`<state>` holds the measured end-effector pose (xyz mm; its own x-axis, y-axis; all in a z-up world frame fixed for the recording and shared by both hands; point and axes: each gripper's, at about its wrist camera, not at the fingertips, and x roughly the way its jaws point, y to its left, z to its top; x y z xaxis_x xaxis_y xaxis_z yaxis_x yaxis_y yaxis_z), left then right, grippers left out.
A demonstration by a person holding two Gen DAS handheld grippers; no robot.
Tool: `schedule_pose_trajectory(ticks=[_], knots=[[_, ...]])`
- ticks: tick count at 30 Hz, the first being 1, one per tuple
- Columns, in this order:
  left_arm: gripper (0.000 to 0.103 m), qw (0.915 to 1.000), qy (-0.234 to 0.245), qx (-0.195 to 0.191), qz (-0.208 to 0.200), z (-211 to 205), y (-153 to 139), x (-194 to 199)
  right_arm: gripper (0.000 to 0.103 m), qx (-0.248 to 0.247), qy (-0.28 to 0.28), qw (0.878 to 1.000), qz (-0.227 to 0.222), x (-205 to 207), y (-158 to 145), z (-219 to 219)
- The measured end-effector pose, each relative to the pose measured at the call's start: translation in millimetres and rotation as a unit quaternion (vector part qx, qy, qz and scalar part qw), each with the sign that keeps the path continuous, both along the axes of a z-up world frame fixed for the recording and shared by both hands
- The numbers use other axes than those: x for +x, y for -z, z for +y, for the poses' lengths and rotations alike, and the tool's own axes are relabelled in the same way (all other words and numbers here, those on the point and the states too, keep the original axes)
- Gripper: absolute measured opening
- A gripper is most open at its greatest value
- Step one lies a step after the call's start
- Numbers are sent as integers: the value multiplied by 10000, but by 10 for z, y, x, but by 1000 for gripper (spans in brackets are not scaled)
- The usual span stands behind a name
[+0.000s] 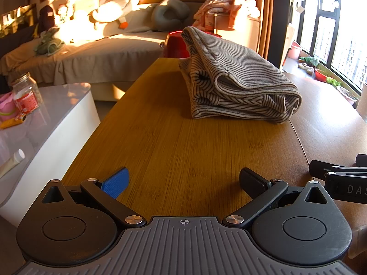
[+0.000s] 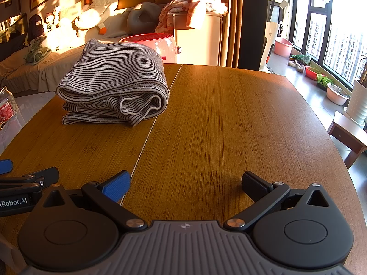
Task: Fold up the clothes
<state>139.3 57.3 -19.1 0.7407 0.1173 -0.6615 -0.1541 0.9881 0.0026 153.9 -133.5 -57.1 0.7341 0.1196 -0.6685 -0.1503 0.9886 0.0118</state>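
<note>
A grey-and-black striped garment [image 1: 236, 78] lies folded in a thick stack on the wooden table [image 1: 174, 151], towards its far end. It also shows in the right wrist view [image 2: 114, 82], left of the table seam. My left gripper [image 1: 183, 181] is open and empty, low over the near table, well short of the garment. My right gripper [image 2: 185, 183] is open and empty, beside the left one at the near edge. Each gripper's side shows in the other's view: the right gripper [image 1: 339, 178] and the left gripper [image 2: 27, 183].
A white side table [image 1: 45, 123] with a jar [image 1: 25, 94] stands to the left. Beyond the table are a red-and-pink appliance [image 2: 156, 43], a bed with plush toys [image 1: 114, 2], a clothes pile [image 2: 195, 2] and window-side basins and plants [image 2: 335, 91].
</note>
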Motion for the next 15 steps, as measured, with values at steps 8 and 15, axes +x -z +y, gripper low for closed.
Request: schedule_pose_trajectory(ticks=[8, 15], knots=[[103, 10000, -1, 1, 2, -1, 0, -2, 103, 0, 0, 10000, 0, 2, 1, 2], [103, 10000, 2, 7, 5, -1, -9, -17, 103, 0, 0, 10000, 0, 5, 2, 5]])
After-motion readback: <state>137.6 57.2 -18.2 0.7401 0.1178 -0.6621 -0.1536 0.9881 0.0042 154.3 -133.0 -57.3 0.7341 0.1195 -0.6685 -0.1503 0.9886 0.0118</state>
